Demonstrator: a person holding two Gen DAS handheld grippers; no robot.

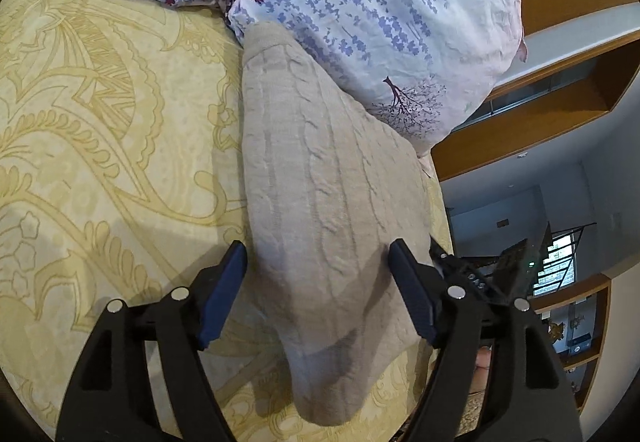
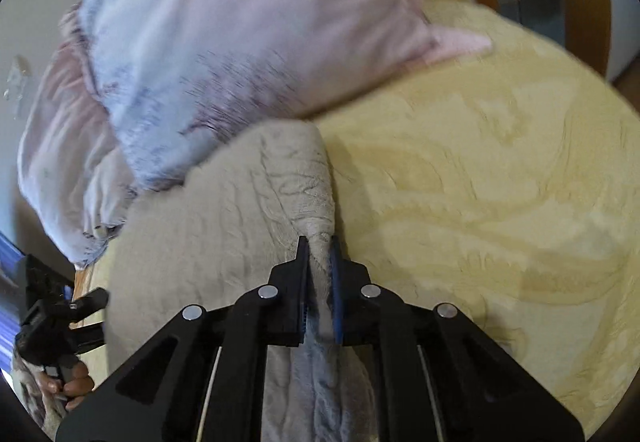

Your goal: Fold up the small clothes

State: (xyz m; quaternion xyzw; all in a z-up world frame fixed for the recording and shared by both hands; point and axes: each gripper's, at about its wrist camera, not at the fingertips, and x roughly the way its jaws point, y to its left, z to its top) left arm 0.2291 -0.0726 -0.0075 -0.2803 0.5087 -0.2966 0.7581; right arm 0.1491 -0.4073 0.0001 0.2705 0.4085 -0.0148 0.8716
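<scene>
Sock [image 1: 320,201] lies on the bedspread [image 1: 100,141], long axis running away from my tongs toward the pillow [image 1: 380,9]. My left tongs [image 1: 316,274] hang released, straddling it near the toe. My right tongs [image 2: 319,262] are clenched on its edge fold.

The right gripper [image 2: 319,262] is clamped on a bunched fold of the beige cable-knit garment [image 2: 224,209], which lies on the yellow patterned bedspread [image 2: 500,201]. Beyond the garment, touching its far edge, sits a blurred, apparently floral pillow [image 2: 224,53].
</scene>
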